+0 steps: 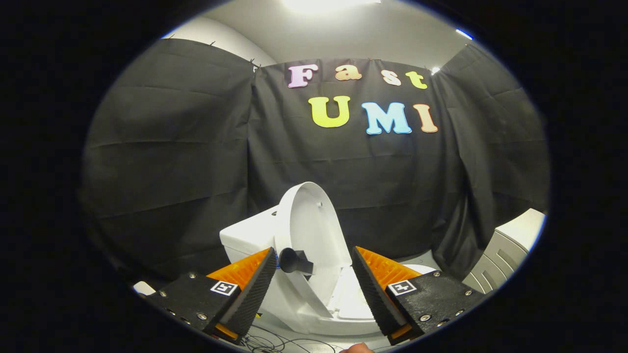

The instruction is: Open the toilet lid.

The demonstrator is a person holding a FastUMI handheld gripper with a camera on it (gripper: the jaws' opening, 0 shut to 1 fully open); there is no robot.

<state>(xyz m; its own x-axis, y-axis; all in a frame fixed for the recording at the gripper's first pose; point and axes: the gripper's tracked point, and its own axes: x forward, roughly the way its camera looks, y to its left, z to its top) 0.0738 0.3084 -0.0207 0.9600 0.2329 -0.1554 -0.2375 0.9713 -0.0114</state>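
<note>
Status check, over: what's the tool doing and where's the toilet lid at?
Tool open, fingers spread, gripping nothing. Toilet lid raised upright just beyond the fingers, its black knob by the left finger. Nothing in the way.

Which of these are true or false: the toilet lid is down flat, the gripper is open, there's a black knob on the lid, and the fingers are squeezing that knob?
1. The toilet lid lies flat on the bowl. False: it stands raised, near upright.
2. The gripper is open. True: its fingers are spread wide.
3. A black knob sticks out from the lid. True.
4. Both fingers press on the knob. False: it sits just beside the left finger, and the right finger is well apart from it.
</note>
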